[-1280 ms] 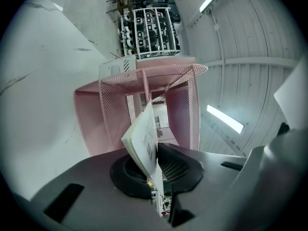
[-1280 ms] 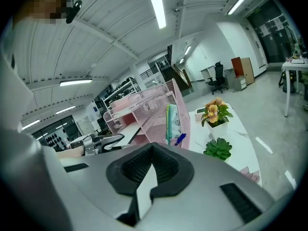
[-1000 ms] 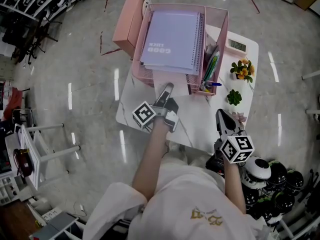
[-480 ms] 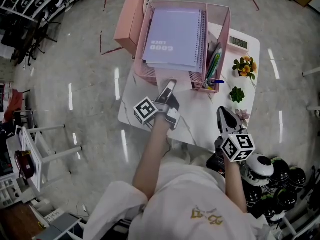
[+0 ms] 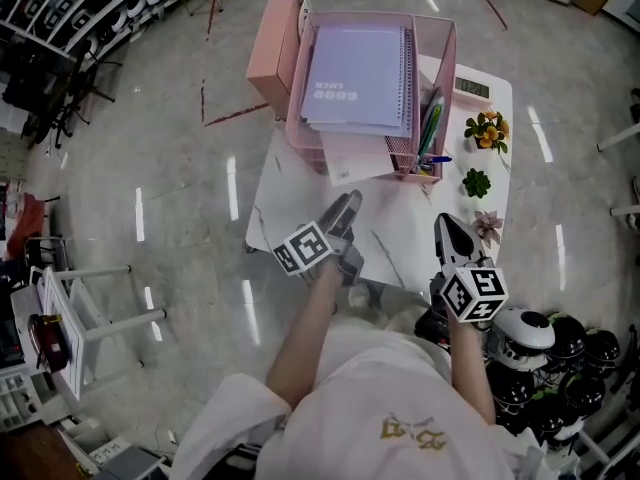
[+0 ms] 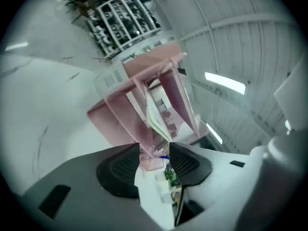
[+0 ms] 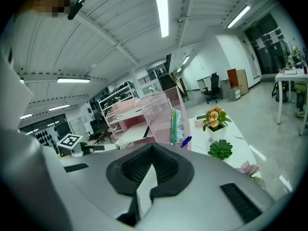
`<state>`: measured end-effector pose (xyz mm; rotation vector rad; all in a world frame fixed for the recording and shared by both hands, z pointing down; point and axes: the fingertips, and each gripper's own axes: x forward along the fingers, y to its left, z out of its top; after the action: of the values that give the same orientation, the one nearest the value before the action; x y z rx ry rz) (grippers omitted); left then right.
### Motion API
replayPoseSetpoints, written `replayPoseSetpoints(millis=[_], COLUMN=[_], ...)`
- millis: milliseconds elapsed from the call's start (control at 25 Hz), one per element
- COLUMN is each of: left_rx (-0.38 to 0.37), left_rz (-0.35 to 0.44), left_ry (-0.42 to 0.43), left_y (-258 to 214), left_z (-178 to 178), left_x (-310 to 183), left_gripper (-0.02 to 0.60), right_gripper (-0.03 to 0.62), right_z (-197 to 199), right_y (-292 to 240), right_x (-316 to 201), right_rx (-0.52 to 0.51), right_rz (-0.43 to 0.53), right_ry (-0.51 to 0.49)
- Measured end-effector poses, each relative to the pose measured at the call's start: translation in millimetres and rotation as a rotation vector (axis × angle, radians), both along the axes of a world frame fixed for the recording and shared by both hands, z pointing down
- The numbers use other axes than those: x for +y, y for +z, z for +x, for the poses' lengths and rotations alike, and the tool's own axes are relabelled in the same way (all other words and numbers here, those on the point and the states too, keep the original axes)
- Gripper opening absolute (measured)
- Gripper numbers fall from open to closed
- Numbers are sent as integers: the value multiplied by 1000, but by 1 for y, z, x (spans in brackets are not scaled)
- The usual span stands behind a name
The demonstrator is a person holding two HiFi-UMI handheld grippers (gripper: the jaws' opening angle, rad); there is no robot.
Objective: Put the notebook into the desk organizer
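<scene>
The lilac spiral notebook (image 5: 362,78) lies flat on the top tray of the pink mesh desk organizer (image 5: 449,48) at the far end of the white table (image 5: 400,238). My left gripper (image 5: 350,201) hovers over the table's near left part, a short way back from the organizer's front. Its jaws stand apart and are closing, with nothing between them. In the left gripper view the left gripper (image 6: 154,158) points at the organizer (image 6: 115,114). My right gripper (image 5: 443,224) hangs at the near right edge, jaws together and empty; its own view shows the right gripper (image 7: 152,150) and the organizer (image 7: 159,112) beyond.
A paper sheet (image 5: 355,158) sticks out of a lower tray. Pens (image 5: 425,133) stand in the organizer's right compartment. A calculator (image 5: 472,88), orange flowers (image 5: 487,128), a succulent (image 5: 476,182) and a pink flower (image 5: 490,225) line the table's right side. A pink box (image 5: 275,43) adjoins the organizer's left. Helmets (image 5: 560,358) lie on the floor.
My left gripper has drawn back from the organizer's front toward the table's near edge. The notebook stays on the top tray. The right gripper has hardly moved.
</scene>
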<state>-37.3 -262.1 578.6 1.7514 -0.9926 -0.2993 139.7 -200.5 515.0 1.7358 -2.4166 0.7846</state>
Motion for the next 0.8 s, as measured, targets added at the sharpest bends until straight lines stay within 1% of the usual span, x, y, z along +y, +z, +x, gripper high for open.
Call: replayPoseSetpoints(millis=[40, 80, 120, 160, 240, 280, 400, 560, 800], left_rx=[-86, -167, -221, -245, -264, -280, -311, -291, -265], left_rz=[33, 70, 105, 137, 203, 236, 302, 325, 333], left_ry=[52, 93, 116, 122, 108, 102, 107, 108, 123], left_y=[-3, -7, -12, -19, -36, -43, -62, -76, -81], left_z=[2, 3, 3, 2, -3, -7, -15, -21, -23], left_x=[7, 13, 17, 19, 21, 21, 27, 31, 34], left_gripper=[204, 172, 120, 87, 33, 18, 18, 18, 18], right_gripper=[12, 12, 12, 11, 12, 12, 12, 12, 12], right_z=[-2, -3, -5, -7, -12, -16, -27, -37, -46], right_y=[0, -1, -2, -4, -10, -14, -25, -33, -39], right_x=[3, 6, 8, 11, 15, 18, 25, 31, 35], right_rx=[9, 15, 19, 22, 28, 31, 38, 42, 51], right_rz=[4, 7, 11, 17, 36, 47, 76, 97, 107], right_ry=[8, 17, 26, 35, 45, 47, 49, 49, 52])
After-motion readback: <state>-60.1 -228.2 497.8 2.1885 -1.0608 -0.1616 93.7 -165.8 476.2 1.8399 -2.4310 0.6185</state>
